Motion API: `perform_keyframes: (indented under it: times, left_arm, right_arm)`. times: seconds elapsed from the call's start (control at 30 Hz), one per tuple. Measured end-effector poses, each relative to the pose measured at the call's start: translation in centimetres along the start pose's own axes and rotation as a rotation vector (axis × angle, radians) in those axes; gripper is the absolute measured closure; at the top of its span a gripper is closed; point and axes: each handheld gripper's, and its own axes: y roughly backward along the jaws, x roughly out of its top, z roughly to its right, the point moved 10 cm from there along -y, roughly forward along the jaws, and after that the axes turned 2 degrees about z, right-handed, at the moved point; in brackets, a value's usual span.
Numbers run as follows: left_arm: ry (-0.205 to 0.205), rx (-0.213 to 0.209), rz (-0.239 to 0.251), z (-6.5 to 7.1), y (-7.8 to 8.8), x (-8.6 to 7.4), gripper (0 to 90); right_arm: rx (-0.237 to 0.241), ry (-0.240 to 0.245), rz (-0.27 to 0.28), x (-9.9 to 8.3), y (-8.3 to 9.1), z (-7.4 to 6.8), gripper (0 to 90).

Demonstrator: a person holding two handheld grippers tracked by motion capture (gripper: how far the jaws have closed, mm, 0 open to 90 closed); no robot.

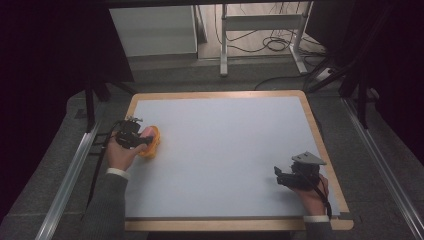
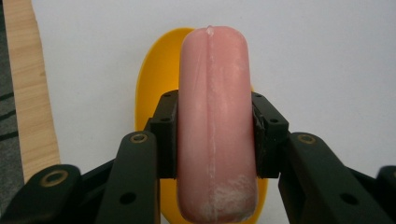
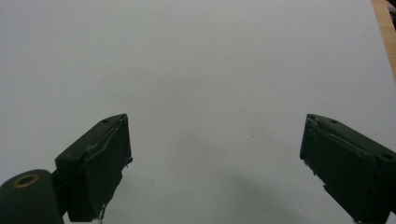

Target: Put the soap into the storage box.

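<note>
At the left of the high view, near the table's left edge, the left gripper (image 1: 142,141) grips a pink sausage (image 1: 148,131) directly over a yellow dish (image 1: 151,148), so the step in hand looks like setting the sausage into that dish, or lifting it out; which of the two I cannot tell. In the left gripper view the sausage (image 2: 215,126) runs up the middle of the frame from the bottom edge to near the top, and the dish (image 2: 156,79) shows behind it as a yellow oval on the pale table top (image 2: 327,60), peeking out at the upper left and again at the lower right. The two black pads (image 2: 167,135) press flat against the sausage's sides, one left and one right, at about its midpoint, so the jaws stand only as far apart as the sausage is thick. If it is a placing, the next move calls for lowering the sausage lengthwise along the dish until it rests, then easing the grip off without rolling it. Over at the lower right of the high view, the right gripper (image 1: 281,176) sits low near the table's right edge, well apart from the dish. In the right gripper view its jaws are spread wide with nothing but bare table (image 3: 210,70) between them
</note>
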Motion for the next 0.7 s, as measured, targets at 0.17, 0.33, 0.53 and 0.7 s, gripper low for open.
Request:
perform_keyframes:
  times: [0.17, 0.33, 0.53, 0.7]
  left_arm:
    - [0.006, 0.003, -0.015, -0.2, -0.4, -0.3, 60.0]
    - [0.017, -0.005, 0.003, -0.2, -0.5, -0.2, 59.1]
    - [0.013, 0.010, 0.044, -0.2, 0.6, 0.3, 32.2]
    - [0.003, -0.021, 0.103, 0.2, 2.0, 0.5, 27.2]
  right_arm:
    - [0.000, -0.001, -0.005, -0.1, -0.1, 0.0, 8.4]
    - [-0.001, -0.002, -0.005, -0.1, -0.1, 0.0, 8.5]
    - [0.000, 0.003, -0.004, -0.1, -0.1, -0.1, 8.4]
    - [-0.001, 0.001, -0.002, 0.0, 0.0, 0.0, 8.5]
